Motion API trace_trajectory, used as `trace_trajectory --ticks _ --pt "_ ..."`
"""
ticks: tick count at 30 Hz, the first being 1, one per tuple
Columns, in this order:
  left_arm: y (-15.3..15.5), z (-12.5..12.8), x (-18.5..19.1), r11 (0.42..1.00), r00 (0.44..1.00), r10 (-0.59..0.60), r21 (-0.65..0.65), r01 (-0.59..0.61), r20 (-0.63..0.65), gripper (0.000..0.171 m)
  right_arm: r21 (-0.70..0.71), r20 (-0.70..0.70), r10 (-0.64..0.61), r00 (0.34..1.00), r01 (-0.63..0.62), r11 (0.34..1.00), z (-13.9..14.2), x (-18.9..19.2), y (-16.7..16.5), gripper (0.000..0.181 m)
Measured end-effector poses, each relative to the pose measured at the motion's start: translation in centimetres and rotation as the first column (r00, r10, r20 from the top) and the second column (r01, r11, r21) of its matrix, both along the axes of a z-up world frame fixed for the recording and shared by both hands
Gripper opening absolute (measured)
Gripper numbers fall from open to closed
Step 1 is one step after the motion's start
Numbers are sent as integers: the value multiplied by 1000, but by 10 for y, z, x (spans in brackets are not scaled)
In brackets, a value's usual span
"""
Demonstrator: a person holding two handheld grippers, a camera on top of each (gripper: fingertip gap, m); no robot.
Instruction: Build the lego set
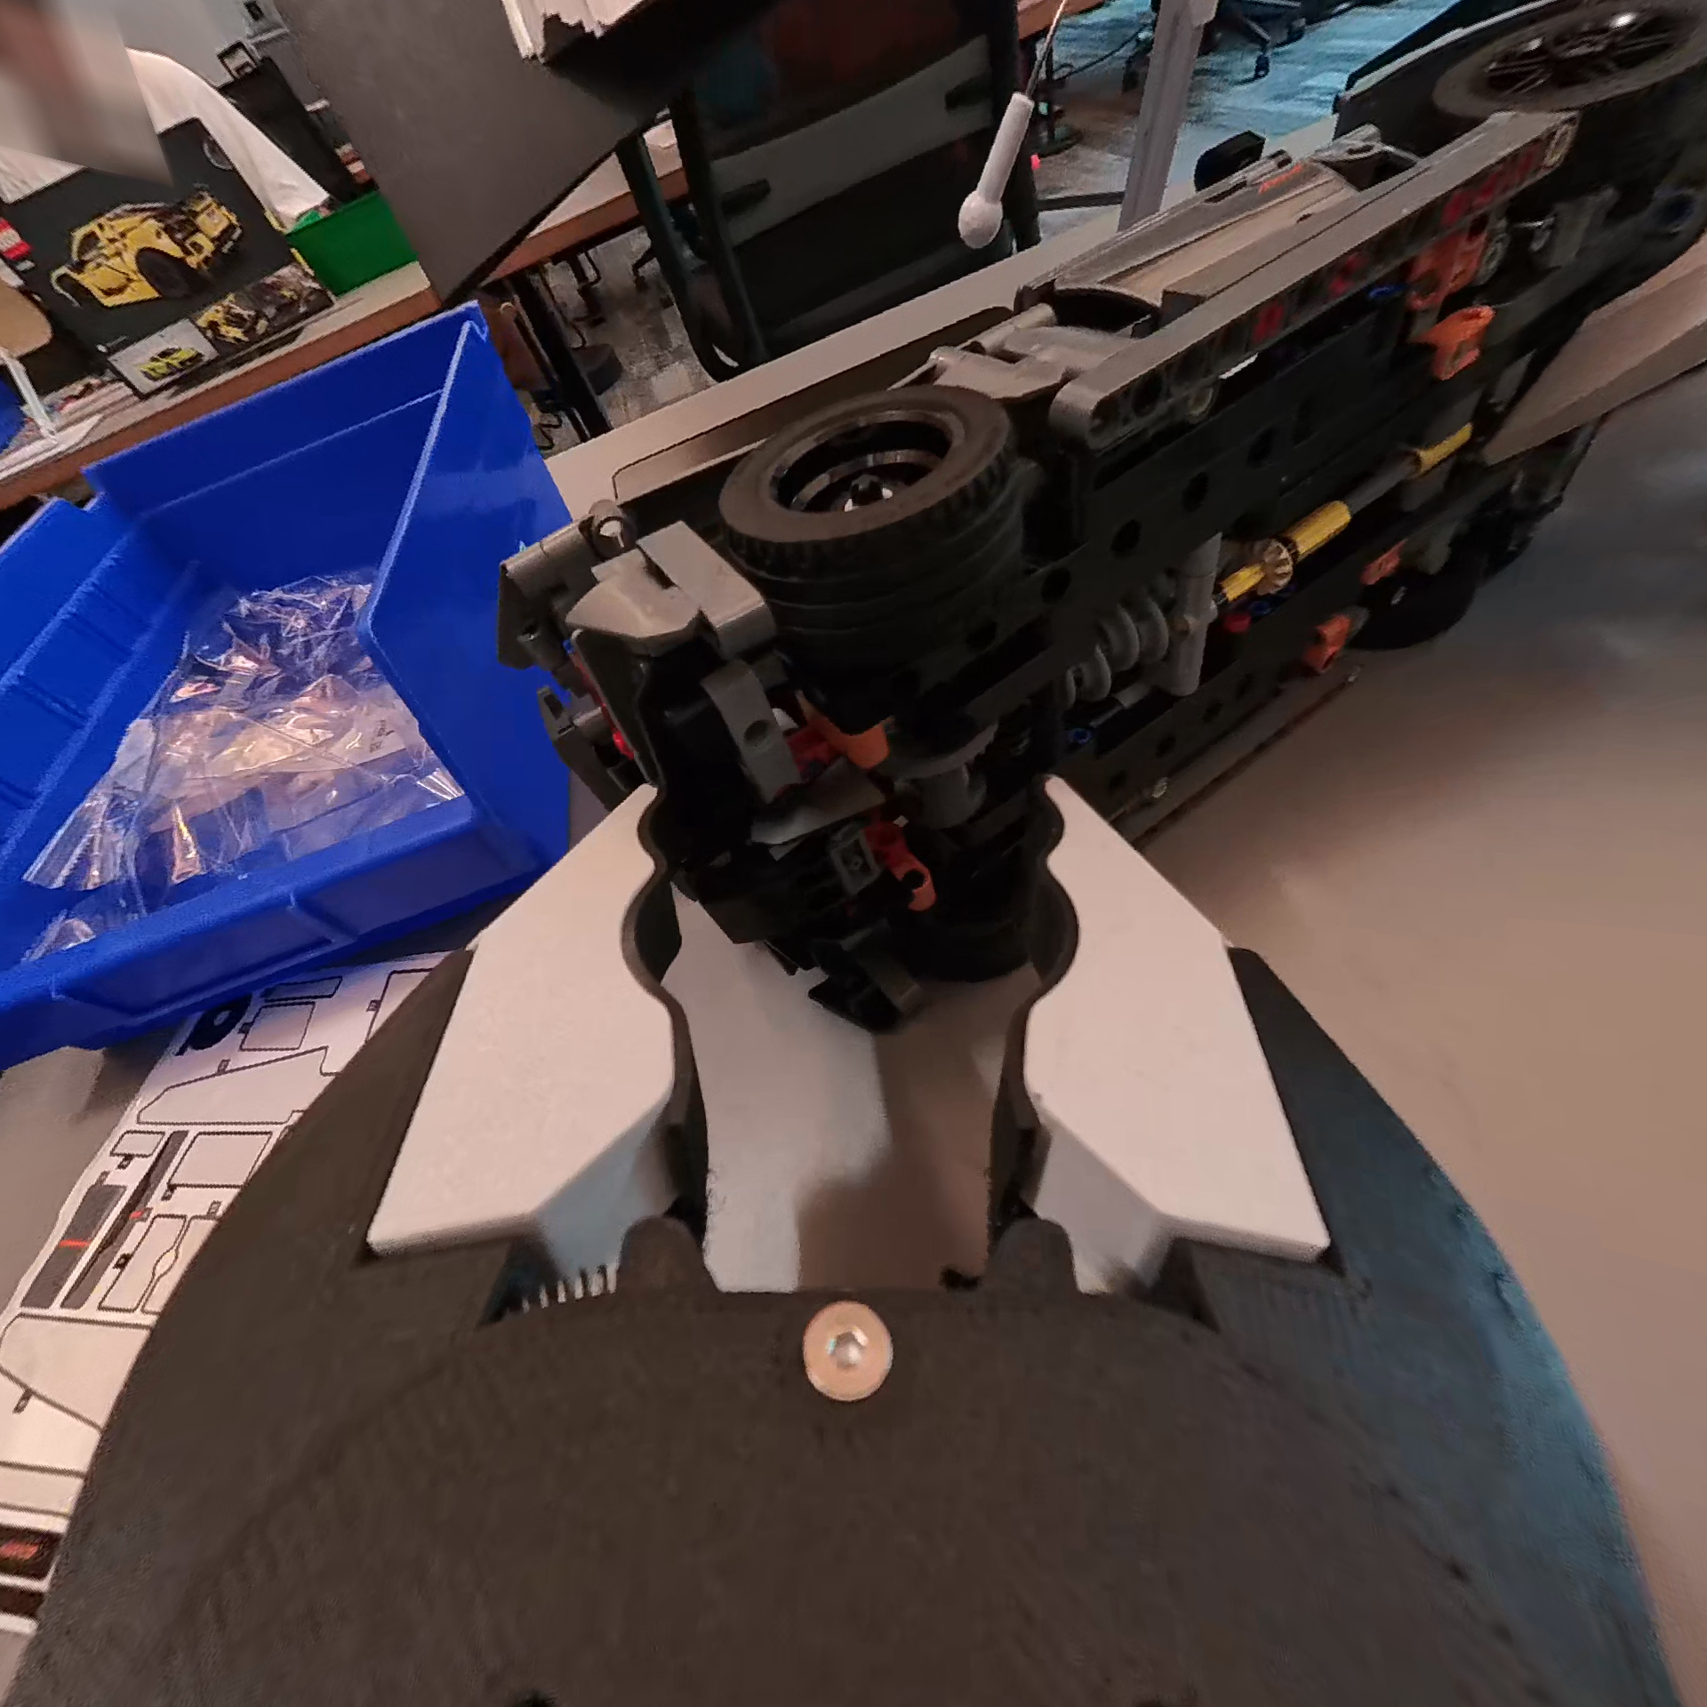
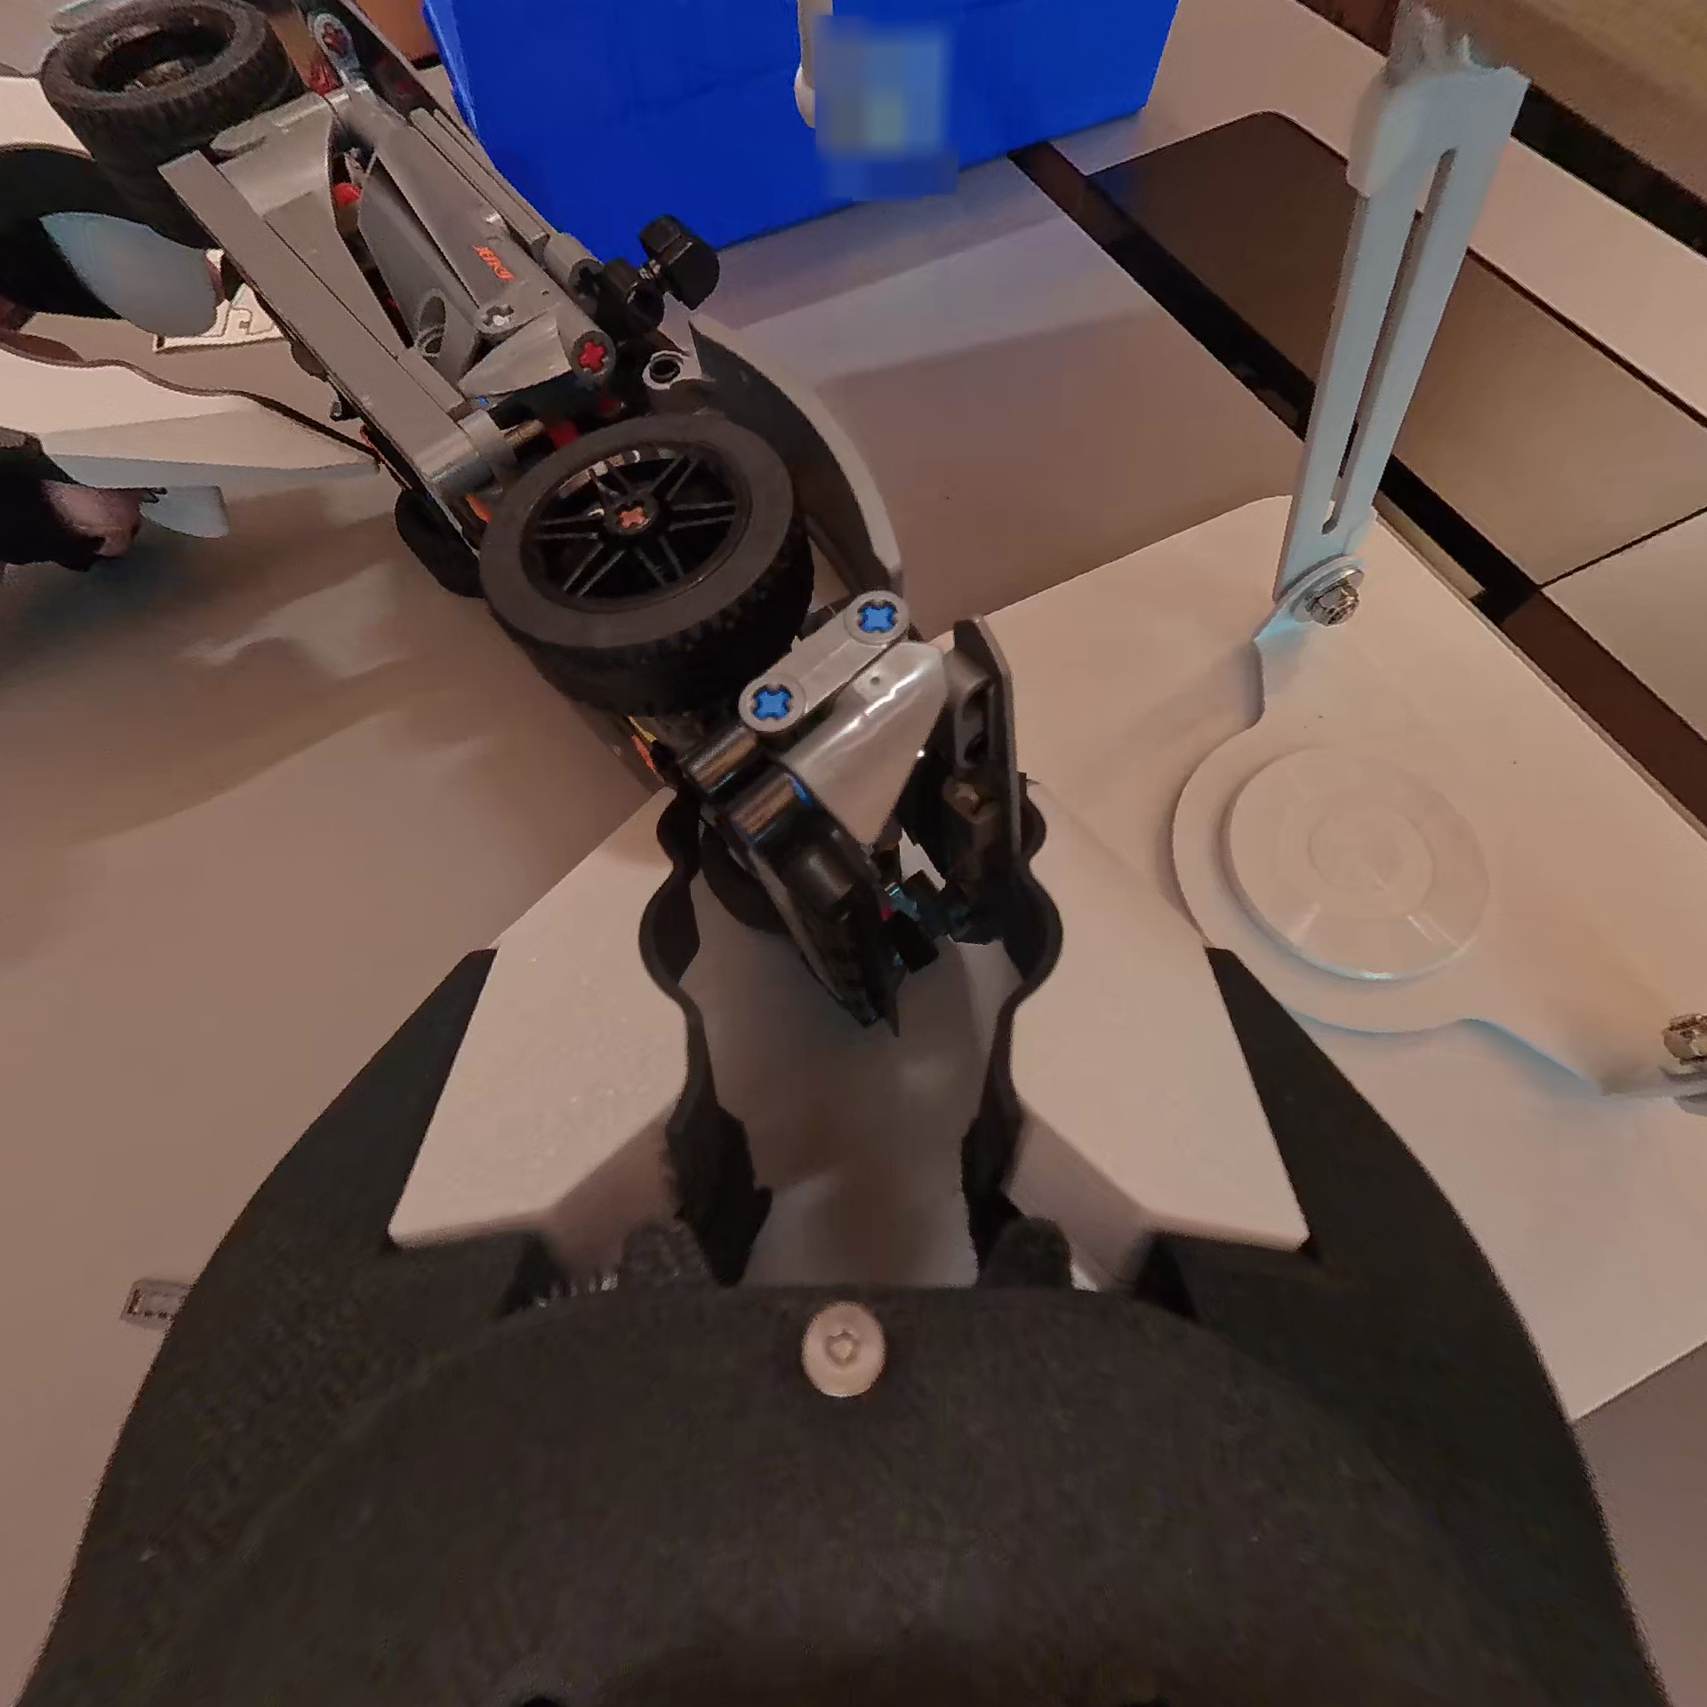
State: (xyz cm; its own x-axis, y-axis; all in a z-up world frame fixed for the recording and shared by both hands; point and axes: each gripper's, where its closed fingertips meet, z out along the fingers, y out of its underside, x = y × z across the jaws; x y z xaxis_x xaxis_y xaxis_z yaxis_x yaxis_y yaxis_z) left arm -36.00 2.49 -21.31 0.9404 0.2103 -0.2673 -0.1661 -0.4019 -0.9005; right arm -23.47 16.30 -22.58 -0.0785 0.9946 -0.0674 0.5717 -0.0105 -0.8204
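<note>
A long black and grey Lego car (image 1: 1201, 517) is turned on its side, its underside with yellow, orange and red parts facing the left wrist view. My left gripper (image 1: 854, 813) is shut on one end of the car, just below a black wheel (image 1: 868, 499). My right gripper (image 2: 845, 822) is shut on the other end of the car (image 2: 434, 268), next to a spoked black wheel (image 2: 637, 545) and a grey piece with blue pins. The left gripper also shows far off in the right wrist view (image 2: 139, 443).
A blue bin (image 1: 434, 517) holding clear plastic bags stands left of the car and also shows in the right wrist view (image 2: 647, 111). A sticker sheet (image 1: 185, 1155) lies beside it. A white bracket on a suction cup (image 2: 1358, 859) stands on the right. A set box (image 1: 157, 268) stands far left.
</note>
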Motion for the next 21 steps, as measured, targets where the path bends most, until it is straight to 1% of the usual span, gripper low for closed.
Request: trace_trajectory --ticks 2,4,10,16,21 --pt "0 -2 -1 1000 1000 11 -10 -11 1 72 8 2 4 1000 -4 1000 0 0 0 65" --pt "2 -2 1 1000 1000 11 -2 -11 28 73 7 0 6 1000 -6 1000 0 0 -1 66" --pt "1 3 1 999 995 -1 44 -4 103 67 7 -1 11 1000 -11 1000 0 0 -1 65" --pt "3 4 0 998 990 11 58 -19 140 67 3 -1 10 1000 -10 1000 -1 0 0 66" --pt "4 4 -1 998 990 33 53 -40 139 66 4 2 11 1000 -11 1000 -1 -1 0 66"
